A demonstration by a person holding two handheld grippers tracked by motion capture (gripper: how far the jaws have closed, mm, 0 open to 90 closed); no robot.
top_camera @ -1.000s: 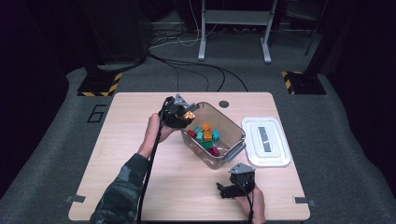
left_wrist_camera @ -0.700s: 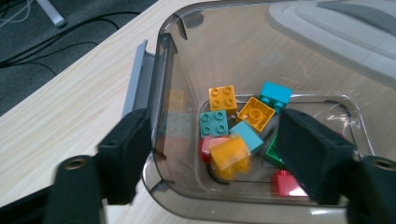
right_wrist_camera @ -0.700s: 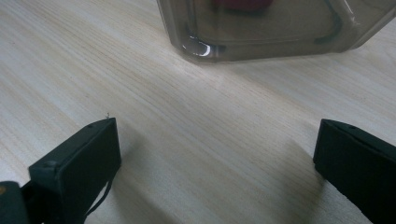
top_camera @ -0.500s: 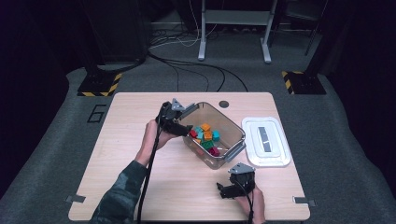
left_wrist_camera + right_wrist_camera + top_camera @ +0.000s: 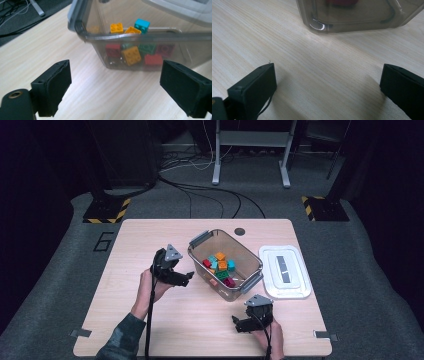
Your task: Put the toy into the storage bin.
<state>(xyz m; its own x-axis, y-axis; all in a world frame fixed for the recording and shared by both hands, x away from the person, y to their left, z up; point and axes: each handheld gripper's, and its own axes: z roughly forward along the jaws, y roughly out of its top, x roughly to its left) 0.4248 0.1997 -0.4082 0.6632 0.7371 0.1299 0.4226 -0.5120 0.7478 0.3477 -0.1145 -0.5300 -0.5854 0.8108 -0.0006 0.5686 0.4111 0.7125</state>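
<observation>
Left gripper (image 5: 187,276) sat at 9 o'clock of the clear bin (image 5: 200,241), jaws just opened, nothing between. Right gripper (image 5: 235,324) at 6 o'clock, released, empty, on the table (image 5: 120,320).

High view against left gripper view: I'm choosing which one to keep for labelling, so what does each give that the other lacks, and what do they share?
High view alone: the white lid lying right of the bin, the right gripper near the table's front edge, and both hands.

Left gripper view alone: the left gripper's open fingers up close, nothing between them, and bricks seen through the bin's side wall.

Shared: the clear bin, its coloured bricks and the wooden table.
</observation>
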